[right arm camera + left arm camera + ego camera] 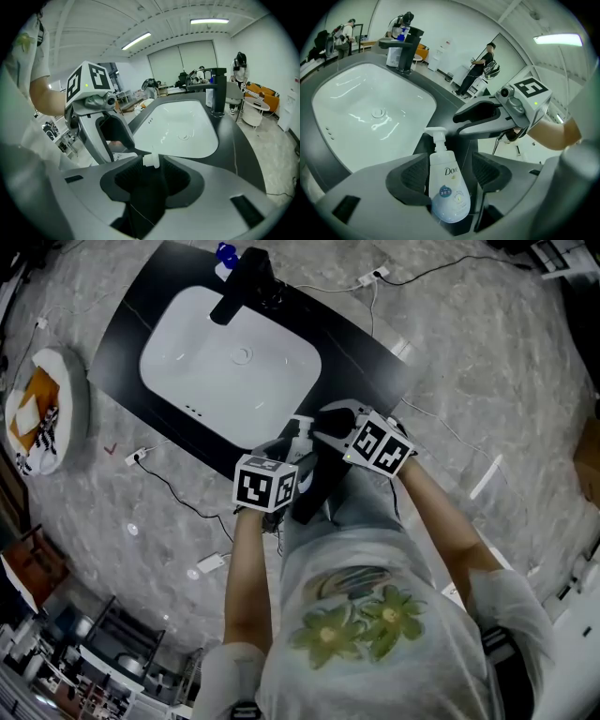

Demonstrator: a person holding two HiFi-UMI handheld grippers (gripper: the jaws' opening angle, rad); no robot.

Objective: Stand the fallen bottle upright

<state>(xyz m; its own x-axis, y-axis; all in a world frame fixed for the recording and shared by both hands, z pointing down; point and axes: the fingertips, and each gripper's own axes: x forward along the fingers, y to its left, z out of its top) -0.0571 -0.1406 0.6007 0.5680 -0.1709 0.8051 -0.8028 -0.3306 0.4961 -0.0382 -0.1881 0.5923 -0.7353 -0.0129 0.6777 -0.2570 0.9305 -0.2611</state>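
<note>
Bottle [447,187] is a white plastic pump dispenser, lower centre of the left gripper view. It looks to be lying on the dark counter [454,101] below the basin [370,108], pump toward the basin. We reckon it's light, smooth and slippery, so grab the wide body, not the pump neck. Left gripper [449,176]: jaws wide, bottle between the pads, not squeezed. Right gripper [152,180]: jaws apart, holding nothing, pump head at its tips.

Bottle [449,190]: we see smooth, glossy white plastic with a printed label.
Basin [234,357]: glossy white, ceramic-looking to us.
Surface [366,357]: smooth matt black.
Faucet [242,282]: matt black.
Left tool [451,164]: we note a matt grey plastic shell and ribbed black pads [415,176].
Floor [487,381]: grey, marbled, stone-like.
</note>
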